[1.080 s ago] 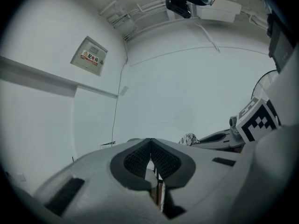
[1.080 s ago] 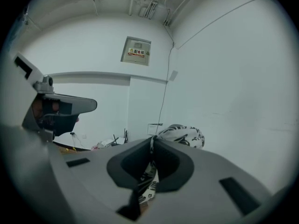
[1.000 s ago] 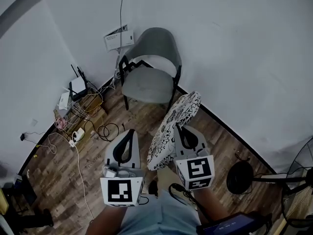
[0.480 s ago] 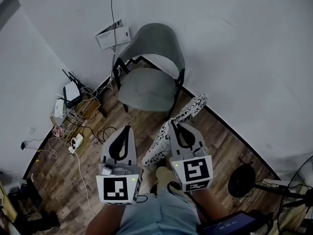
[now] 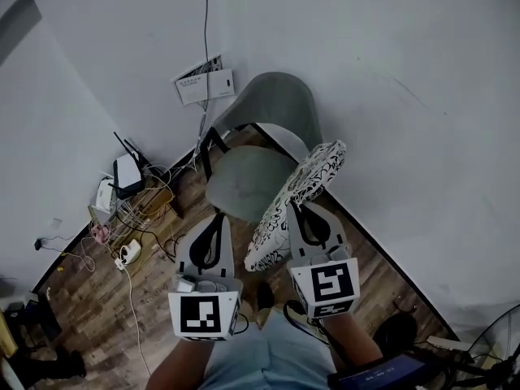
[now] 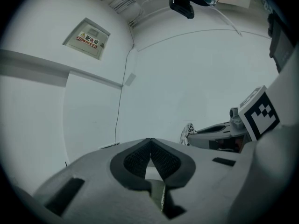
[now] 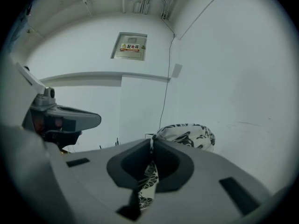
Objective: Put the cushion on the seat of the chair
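two grippers sit close at the bottom of the head view, side by side, just past the person's lap (image 5: 264, 354). the left gripper (image 5: 216, 218) is squeezed closed with nothing in it. in its own view the two dark pads (image 6: 135, 160) meet at the tip. the right gripper (image 5: 293, 208) is pinched tight on the cushion (image 5: 307, 187). in its own view a strip of the black and white cloth runs down between its pads, and the rest of the cushion puffs up past the tip.

the cushion is white with black swirls. it stands on its edge and leans, with its low end between the two grippers and its high end up to the right. it is not flat on the seat. from above it covers the right edge of the chair (image 5: 242, 192).

the chair is grey with dark legs and a round back. it stands on the wood floor (image 5: 89, 299) in the corner by the white wall (image 5: 390, 71). left of it lie a router (image 5: 127, 171) and a heap of wires (image 5: 122, 218). a small box (image 5: 203, 88) hangs on the wall above the chair.
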Demonstrator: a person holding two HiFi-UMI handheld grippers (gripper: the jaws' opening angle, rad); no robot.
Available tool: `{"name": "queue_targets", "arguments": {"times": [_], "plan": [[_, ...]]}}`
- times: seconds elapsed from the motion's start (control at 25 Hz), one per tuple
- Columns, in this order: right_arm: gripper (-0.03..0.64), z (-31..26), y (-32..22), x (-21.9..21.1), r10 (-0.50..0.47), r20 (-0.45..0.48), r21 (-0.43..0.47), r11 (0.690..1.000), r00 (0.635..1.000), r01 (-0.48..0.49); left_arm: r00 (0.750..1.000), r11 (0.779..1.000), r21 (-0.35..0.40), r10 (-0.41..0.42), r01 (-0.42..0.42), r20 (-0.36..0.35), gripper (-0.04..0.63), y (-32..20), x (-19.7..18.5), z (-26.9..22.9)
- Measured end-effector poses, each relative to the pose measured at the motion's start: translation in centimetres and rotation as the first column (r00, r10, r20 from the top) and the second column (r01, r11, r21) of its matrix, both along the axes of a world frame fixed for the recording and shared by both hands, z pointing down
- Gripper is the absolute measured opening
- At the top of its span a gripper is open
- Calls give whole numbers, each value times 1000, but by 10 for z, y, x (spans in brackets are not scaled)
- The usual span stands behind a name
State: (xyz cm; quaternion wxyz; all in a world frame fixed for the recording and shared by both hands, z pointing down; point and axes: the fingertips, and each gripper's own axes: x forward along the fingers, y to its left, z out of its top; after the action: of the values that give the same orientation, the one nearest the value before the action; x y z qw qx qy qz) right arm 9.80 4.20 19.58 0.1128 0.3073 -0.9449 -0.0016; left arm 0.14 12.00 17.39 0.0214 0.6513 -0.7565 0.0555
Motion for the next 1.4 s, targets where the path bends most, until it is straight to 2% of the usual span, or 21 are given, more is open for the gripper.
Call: {"name": "queue_targets", "arguments": {"times": [0.28,0.56,0.8,1.0,1.28,1.4], "plan": [[14,-4,-30,-52,-32,-23,31,999,999,33,999,999,6,-34,34,-27,9,-25,-52,5],[14,18,-71,-105,-17,-59,-10,1000,998,16,999,1000,-9,11,-12,-37,9,-81,-104,13],[14,57,-126,-181,-11,-103,-87,996,995,2,997,998,-60,27,-31,-69,9,-142,-182,37],[14,73,-140,-201,-16,-115,-117,993,993,2,994,993,-106,31,-42,-101,9,-158,-191,47],[14,97,-170,-270,-29,-112,-165,986,993,10,987,983,-185,-9,-21,-160,9,-186,-249,89],[14,114,-176,-280,-22,-124,-191,982,992,-2,985,982,-189,-15,-18,-172,9,-199,-264,99]]}}
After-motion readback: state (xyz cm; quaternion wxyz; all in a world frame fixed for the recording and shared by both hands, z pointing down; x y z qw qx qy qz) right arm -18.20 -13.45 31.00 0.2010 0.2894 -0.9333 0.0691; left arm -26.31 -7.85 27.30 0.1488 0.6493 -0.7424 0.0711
